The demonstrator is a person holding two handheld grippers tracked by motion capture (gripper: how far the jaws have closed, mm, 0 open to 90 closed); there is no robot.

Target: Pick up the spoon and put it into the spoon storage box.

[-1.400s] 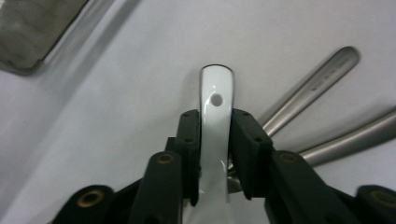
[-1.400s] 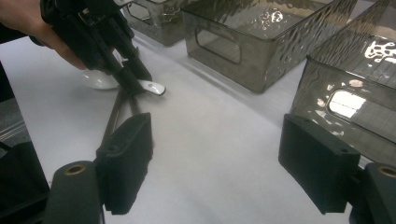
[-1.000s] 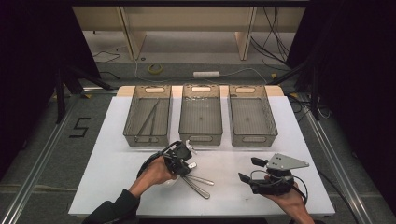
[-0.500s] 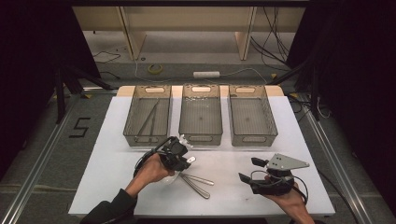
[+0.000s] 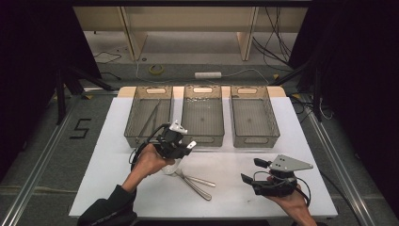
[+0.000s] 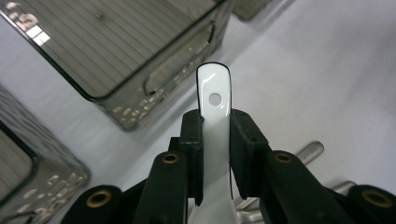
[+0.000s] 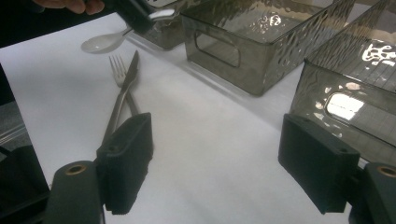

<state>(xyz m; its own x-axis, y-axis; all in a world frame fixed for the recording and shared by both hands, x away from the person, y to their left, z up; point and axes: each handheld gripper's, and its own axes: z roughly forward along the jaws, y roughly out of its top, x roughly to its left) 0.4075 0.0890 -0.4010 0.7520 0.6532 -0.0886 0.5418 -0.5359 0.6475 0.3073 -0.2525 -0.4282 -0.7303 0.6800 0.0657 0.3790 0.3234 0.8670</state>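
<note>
Spoon [image 6: 214, 121]: your left tongs [image 6: 216, 140] clamp its white handle, lifting it above the worktop [image 5: 122, 141] before the middle bin [image 5: 203, 117], likely for sorting. Your right tongs [image 7: 217, 161] rest apart, holding nothing.

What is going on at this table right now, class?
A person is sorting cutlery into three smoked plastic bins. The left gripper is clamped on the handle of a white spoon, held above the table near the bins. A fork and a knife lie crossed on the white table. The right gripper waits open and empty.
</note>
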